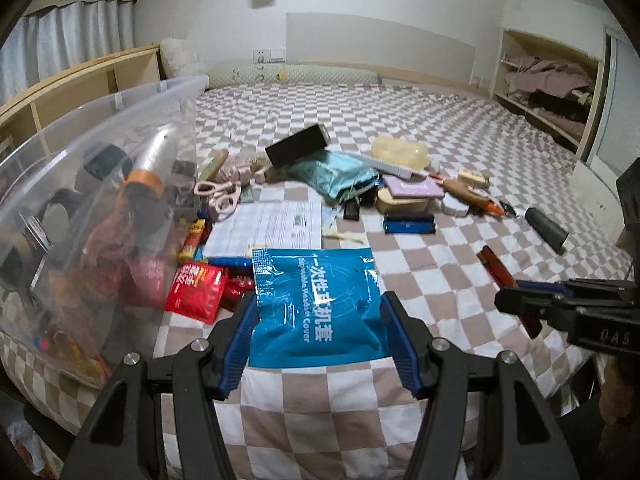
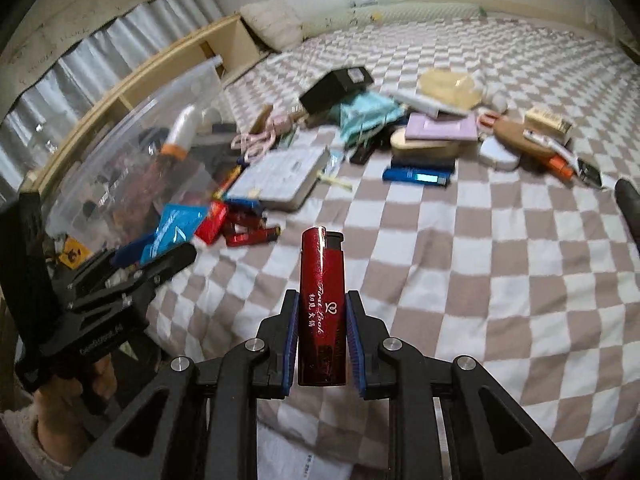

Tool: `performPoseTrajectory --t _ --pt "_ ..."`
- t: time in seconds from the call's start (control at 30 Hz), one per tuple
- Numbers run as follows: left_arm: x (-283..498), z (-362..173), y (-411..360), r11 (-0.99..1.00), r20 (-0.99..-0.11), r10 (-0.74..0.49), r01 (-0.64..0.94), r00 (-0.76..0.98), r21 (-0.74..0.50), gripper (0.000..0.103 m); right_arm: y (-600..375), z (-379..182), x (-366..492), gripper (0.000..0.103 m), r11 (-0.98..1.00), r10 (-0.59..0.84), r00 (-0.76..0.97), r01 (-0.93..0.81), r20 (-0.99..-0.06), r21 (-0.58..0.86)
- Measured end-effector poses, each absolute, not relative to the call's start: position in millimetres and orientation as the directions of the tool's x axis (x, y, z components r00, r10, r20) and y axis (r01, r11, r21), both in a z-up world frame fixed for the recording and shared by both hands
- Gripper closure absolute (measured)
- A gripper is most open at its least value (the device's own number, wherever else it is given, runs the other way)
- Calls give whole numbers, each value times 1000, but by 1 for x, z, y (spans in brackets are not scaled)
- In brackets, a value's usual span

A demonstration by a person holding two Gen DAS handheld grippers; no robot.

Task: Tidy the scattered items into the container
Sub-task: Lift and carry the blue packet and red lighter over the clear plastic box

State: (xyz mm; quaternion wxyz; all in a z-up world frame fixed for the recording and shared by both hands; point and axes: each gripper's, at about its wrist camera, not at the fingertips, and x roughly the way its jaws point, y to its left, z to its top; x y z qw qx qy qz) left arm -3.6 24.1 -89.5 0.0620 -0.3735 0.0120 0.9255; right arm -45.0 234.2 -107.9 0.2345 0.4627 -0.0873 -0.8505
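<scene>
Container: a clear plastic bin (image 1: 100,184) at the left of the left wrist view, already holding a jumble of things, among them an orange-collared bottle; it sits on the checked bedcover (image 1: 420,280).
Blue packet: a flat blue sachet (image 1: 316,308) in the lower middle of the left wrist view, its near end between the left gripper (image 1: 318,344) pads.
Red lighter: a glossy red lighter (image 2: 322,308) standing up in the lower middle of the right wrist view, clamped by the right gripper (image 2: 322,344).
Left gripper state: fairly wide apart, both blue pads pressed against the packet's edges, which buckle a little (so it seems to have a hold).
Right gripper state: nearly closed, both pads flat against the lighter's sides, lighter lifted off the cover.
Step in hand: by my reading, both picked items are on their way to the bin.
Next move: each must go over the bin's rim at the left, then the jaws part; the limp packet may sag or slip.
Scattered pile: scissors (image 1: 220,196), a black box (image 1: 296,144), a blue lighter (image 1: 408,226) and more lie in the middle of both views, outside the bin.
</scene>
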Motion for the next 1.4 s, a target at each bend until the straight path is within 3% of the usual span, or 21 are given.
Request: performPoseTrajectory --t 0.43,1.4 --pt "-4 -59 18 -990 -642 123 -134 -757 -32 42 233 -63 -44 80 -910 -411 -578 313 -705 274" --pt "-26 38 -16 -994 -461 106 -102 -881 -34 42 209 22 -60 80 -882 -469 -671 386 -575 269"
